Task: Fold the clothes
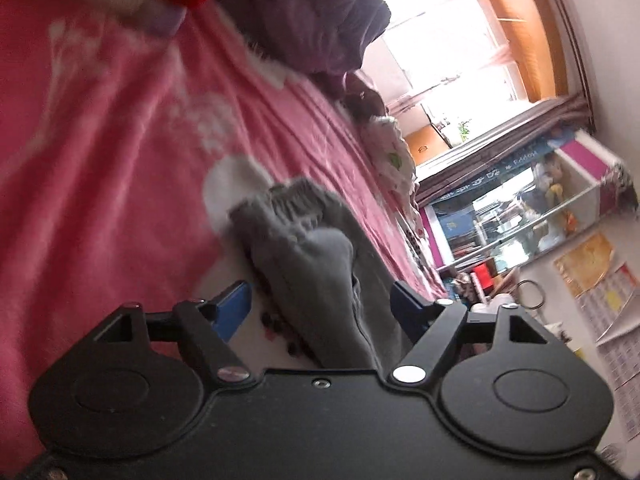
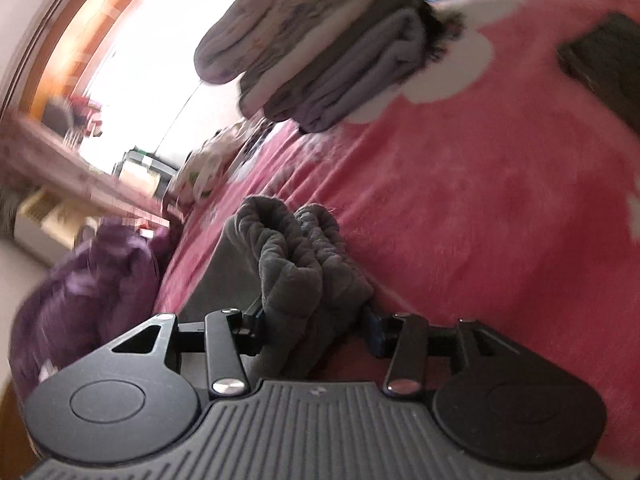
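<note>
On my left gripper (image 1: 322,312) the jaws stand wide apart, and the grey garment (image 1: 316,264) runs straight up between the blue fingers (image 1: 234,312) toward 12 o'clock. I can't see either finger pressing the cloth; there is a gap on the 9 o'clock side, and at 3 o'clock the fabric looks close to the finger, contact unclear. The garment bunches into a ribbed lump just past the fingertips, lying on the pink blanket (image 1: 104,152).

On my right gripper (image 2: 316,320) the jaws are drawn in on the same garment (image 2: 304,256), the cloth squeezed between them (the fingers are mostly buried in fabric) and rising in two thick rolled folds toward 12 o'clock. The blanket (image 2: 500,208) spreads from 3 o'clock up to 1.

Further out in the left view, a dark purple heap (image 1: 316,20) sits at 12 o'clock and a glass-fronted cabinet (image 1: 520,216) at 3, under a bright window (image 1: 452,52). In the right view a stack of folded clothes (image 2: 320,52) lies at 12 o'clock, a purple garment (image 2: 96,280) at 9, and a dark flat thing (image 2: 604,68), too blurred to name, at 2.
</note>
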The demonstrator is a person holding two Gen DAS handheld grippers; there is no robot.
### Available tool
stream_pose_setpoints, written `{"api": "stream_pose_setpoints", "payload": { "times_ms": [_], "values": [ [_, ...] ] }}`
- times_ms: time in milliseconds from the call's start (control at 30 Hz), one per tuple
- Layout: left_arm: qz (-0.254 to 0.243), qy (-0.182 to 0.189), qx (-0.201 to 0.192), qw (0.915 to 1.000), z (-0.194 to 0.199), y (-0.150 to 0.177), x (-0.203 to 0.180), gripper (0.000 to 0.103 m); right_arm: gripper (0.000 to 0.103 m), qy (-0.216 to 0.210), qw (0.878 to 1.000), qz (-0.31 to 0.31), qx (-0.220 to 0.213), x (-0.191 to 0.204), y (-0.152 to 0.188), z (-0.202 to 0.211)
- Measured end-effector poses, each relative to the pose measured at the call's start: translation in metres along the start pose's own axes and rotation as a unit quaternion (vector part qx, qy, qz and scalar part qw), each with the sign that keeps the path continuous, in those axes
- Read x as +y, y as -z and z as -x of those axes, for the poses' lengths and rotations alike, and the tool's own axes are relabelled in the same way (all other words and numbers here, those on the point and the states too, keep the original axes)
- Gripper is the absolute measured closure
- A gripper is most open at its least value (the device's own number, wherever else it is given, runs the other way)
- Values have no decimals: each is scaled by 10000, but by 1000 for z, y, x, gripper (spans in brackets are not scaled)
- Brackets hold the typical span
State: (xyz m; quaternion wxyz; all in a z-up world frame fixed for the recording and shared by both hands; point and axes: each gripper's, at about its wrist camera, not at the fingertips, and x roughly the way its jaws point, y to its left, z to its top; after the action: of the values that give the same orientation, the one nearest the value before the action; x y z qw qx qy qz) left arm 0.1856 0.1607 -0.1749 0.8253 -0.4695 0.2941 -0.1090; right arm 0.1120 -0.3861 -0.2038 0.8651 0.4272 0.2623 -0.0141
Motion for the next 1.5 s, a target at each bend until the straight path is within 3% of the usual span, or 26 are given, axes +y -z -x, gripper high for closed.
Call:
{"api": "stream_pose_setpoints", "payload": {
  "times_ms": [167, 333, 500, 667, 833, 967, 1100, 1233, 1333, 1500],
  "values": [
    [184, -143, -165, 9996, -23, -3, 1, 27, 53, -336, 9989, 333, 69, -15, -1, 2],
    [-61, -229, -327, 9992, -46, -6, -1, 32, 52, -697, 9974, 167, 88, -28, -3, 2],
    [-524, -330, -529, 9967, -53, 1, -2, 45, 51, -729, 9970, 257, -49, -27, 0, -1],
    [-425, -227, -499, 9976, -47, 0, 1, 57, 49, -727, 9967, 345, -73, -25, 1, -2],
    [-779, -245, -636, 9946, -27, -1, -29, 69, 43, -786, 9958, 456, -118, -21, 3, -3],
    [-1431, -302, -768, 9863, -17, 5, -74, 73, 43, -849, 9956, 365, -175, -23, 2, -2],
    [-2362, -304, -896, 9671, -11, 26, -129, 76, 43, -1021, 9945, -34, -249, -31, 0, 3],
    [-3327, -422, -1014, 9366, -12, 61, -180, 78, 43, -1192, 9909, -520, -334, -38, -2, 6],
    [-4017, -469, -1055, 9085, -20, 94, -212, 79, 43, -1244, 9888, -746, -355, -40, -3, 6],
    [-5075, -669, -1060, 8525, -47, 148, -249, 80, 43, -1243, 9865, -1007, -342, -41, -6, 6]
  ]
}}
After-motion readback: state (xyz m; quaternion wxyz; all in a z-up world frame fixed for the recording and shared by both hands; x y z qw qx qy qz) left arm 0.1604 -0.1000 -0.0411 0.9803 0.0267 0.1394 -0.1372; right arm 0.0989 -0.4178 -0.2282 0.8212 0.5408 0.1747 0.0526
